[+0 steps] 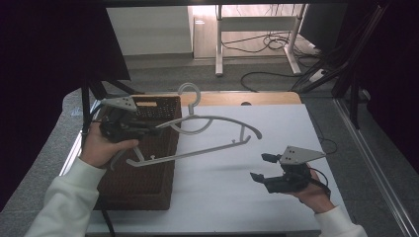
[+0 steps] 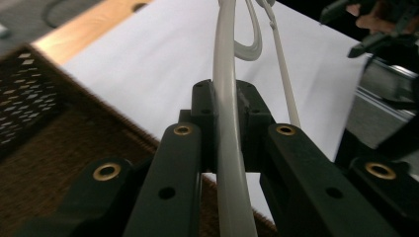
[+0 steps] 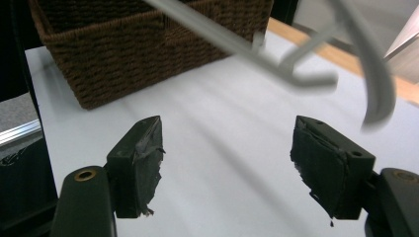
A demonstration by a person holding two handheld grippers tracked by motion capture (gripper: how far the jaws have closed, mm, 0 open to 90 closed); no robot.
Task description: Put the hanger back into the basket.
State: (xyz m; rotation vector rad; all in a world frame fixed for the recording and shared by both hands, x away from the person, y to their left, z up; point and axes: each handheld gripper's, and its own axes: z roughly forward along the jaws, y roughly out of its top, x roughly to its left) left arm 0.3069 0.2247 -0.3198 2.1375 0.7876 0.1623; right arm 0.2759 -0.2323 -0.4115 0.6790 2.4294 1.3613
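A grey plastic hanger (image 1: 192,152) hangs in the air, tilted, with its hook (image 1: 190,91) pointing away from me. My left gripper (image 1: 154,127) is shut on the hanger's left arm above a brown wicker basket (image 1: 143,183). In the left gripper view the grey arm (image 2: 228,163) runs up between the two black jaws, which pinch it at the tips (image 2: 227,96). My right gripper (image 1: 259,166) sits low at the front right of the white table, open, a little apart from the hanger's right end. In the right gripper view its pads (image 3: 138,163) stand wide with only bare table between them, and the hanger (image 3: 380,84) floats above.
The basket (image 3: 148,44) takes up the table's left side. The white tabletop (image 1: 232,197) stretches to the right, with a wooden strip (image 1: 267,98) along its far edge. Beyond it are a desk frame (image 1: 220,44) and floor cables (image 1: 269,42).
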